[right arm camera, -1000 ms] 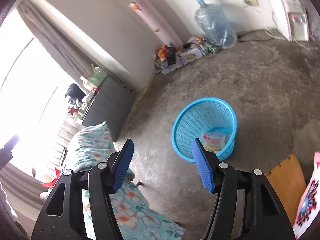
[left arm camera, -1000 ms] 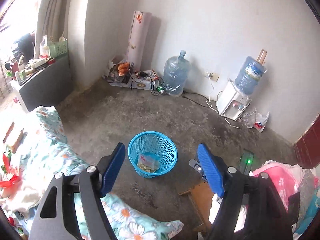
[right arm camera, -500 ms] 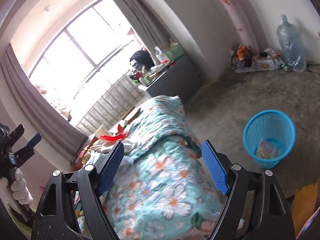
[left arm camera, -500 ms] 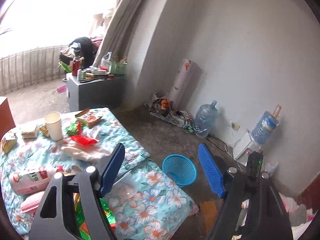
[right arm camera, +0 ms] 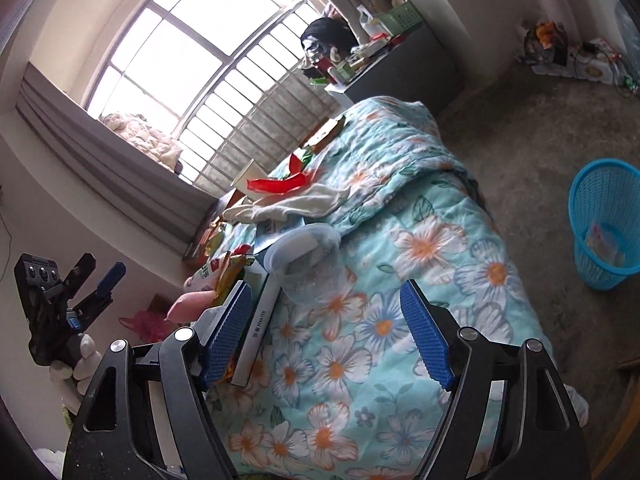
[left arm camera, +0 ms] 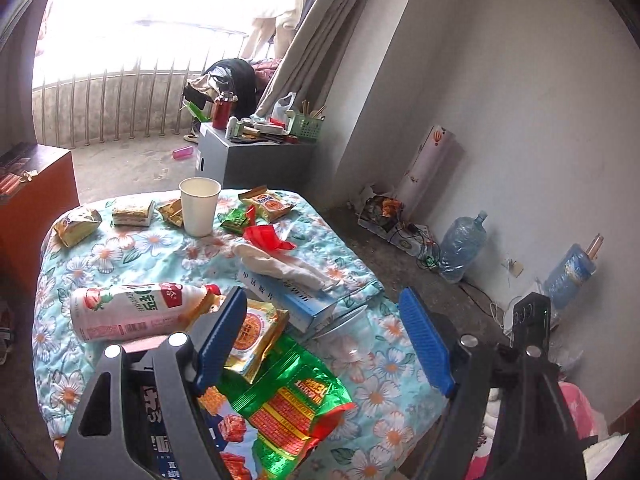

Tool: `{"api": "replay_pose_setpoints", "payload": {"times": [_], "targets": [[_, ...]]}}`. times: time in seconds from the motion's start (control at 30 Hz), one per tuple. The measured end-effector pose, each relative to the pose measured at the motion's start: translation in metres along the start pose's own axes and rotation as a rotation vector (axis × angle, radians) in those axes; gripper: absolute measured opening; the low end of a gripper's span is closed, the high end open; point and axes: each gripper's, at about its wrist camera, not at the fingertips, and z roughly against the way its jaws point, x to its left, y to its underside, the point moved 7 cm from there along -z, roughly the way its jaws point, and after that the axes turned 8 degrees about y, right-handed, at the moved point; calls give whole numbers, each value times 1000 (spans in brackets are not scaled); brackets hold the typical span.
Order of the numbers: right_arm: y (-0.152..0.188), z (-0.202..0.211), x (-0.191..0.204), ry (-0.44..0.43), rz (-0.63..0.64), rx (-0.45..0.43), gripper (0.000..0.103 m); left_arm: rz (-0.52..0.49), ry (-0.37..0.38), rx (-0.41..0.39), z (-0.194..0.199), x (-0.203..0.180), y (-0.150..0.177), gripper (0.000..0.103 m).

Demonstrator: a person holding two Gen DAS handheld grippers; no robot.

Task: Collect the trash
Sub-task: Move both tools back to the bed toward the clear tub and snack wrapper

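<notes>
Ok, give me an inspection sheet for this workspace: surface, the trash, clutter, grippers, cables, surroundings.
Surface: floral quilt, rumpled, littered.
Job's things: green snack bag, gold packet and drink bottle near the camera; paper cup upright at the far end with small wrappers; clear cup on its side; blue basket on the floor, some trash inside.
Clutter: blue box, white cloth, red scrap.
Grippers: left gripper open, empty; right gripper closing slightly, nothing between the fingers.
Cables: tangle by the wall.
Surroundings: water jug, grey cabinet, window.
</notes>
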Motion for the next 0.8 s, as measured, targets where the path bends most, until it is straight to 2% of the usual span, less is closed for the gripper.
{"api": "replay_pose_setpoints", "payload": {"times": [0.13,0.2,0.27,0.37,0.6,0.67,0.8], "targets": [[3,-19,10,-11,27,34,72,-106,-119,116,-26,15,21,76],[4,-29,16,-11,55,45,72,-168,-159,187,-42,21,36,72],[5,-39,21,-2,87,51,72,-219,-199,244,-57,27,49,62],[1,-58,28,4,135,62,72,-255,-227,320,-77,39,63,53],[-4,-95,40,42,255,111,72,-328,-284,419,-107,56,77,47],[-4,-103,44,55,297,128,74,-336,-296,445,-113,60,80,40],[-3,-115,50,71,360,151,74,-351,-308,467,-120,63,83,37]]}}
